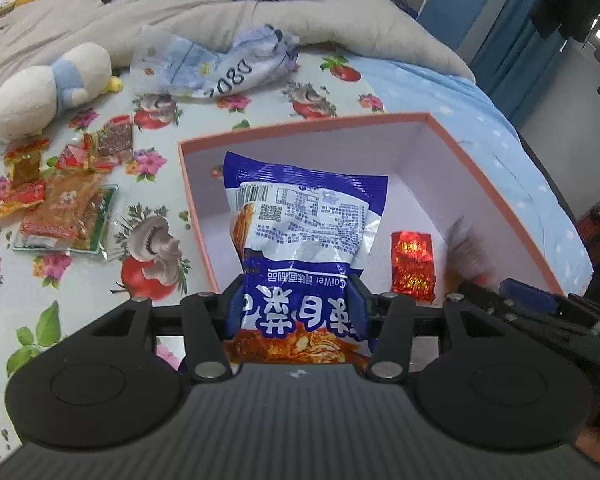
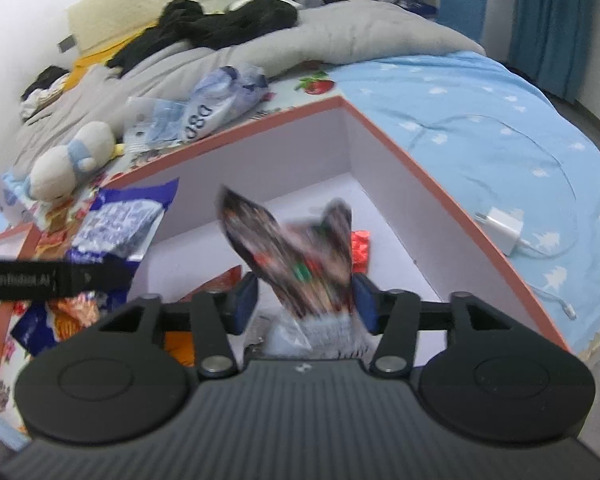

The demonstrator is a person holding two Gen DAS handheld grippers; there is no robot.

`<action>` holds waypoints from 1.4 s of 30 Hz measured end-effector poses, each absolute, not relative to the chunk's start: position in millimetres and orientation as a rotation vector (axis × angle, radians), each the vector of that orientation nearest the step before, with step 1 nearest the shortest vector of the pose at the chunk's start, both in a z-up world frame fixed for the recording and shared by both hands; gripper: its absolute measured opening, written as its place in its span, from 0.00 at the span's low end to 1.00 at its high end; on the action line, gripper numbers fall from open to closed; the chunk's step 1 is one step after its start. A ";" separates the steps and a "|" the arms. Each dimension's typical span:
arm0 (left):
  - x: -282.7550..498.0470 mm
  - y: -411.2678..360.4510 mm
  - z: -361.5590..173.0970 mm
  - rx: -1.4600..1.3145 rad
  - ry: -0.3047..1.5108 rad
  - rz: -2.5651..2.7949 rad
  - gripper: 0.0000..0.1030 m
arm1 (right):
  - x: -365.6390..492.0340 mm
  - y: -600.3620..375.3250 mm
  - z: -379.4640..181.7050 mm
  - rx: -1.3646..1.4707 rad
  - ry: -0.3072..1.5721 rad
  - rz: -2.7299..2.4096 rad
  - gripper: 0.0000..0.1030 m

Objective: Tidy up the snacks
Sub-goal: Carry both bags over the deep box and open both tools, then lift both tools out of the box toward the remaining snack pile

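While both grippers' jaws pinch snack packets, blue bag [image 1: 300, 240] and dark packet [image 2: 296, 252] hang above the pink-rimmed box [image 1: 496, 196].

You are working over a bed [image 2: 460, 128] with a pale blue starred sheet and a fruit-print cover [image 1: 260, 108]. A grey duvet [image 2: 340, 36] lies heaped across it, blue curtains [image 2: 552, 28] hang beyond, and a white wall [image 2: 24, 20] stands behind.

Blue-and-white snack bag [image 1: 300, 240]; pink-rimmed white box [image 1: 480, 184]; floral sheet [image 1: 148, 256].
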State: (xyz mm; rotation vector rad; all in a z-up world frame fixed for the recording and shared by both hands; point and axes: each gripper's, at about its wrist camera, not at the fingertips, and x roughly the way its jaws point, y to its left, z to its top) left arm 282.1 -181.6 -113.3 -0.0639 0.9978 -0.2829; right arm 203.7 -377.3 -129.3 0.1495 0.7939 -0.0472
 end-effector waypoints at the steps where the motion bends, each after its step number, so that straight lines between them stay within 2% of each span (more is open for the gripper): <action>1: 280.7 -181.8 -109.2 -0.060 0.990 -0.284 0.60 | 202.6 -378.3 -127.2 0.148 0.787 -0.051 0.65; 4: 273.8 -180.0 -94.9 -0.046 0.962 -0.283 0.75 | 196.8 -381.8 -121.0 0.166 0.767 -0.065 0.69; 19: 205.8 -137.3 -26.1 -0.063 0.787 -0.284 0.76 | 125.4 -355.4 -69.8 0.197 0.621 0.025 0.69; 34: 98.8 -61.8 -20.3 -0.104 0.642 -0.217 0.76 | 54.1 -286.7 -76.9 0.146 0.564 0.216 0.69; 42: 48.0 -9.4 -39.1 -0.170 0.645 -0.102 0.76 | 32.6 -251.8 -84.6 0.140 0.573 0.293 0.69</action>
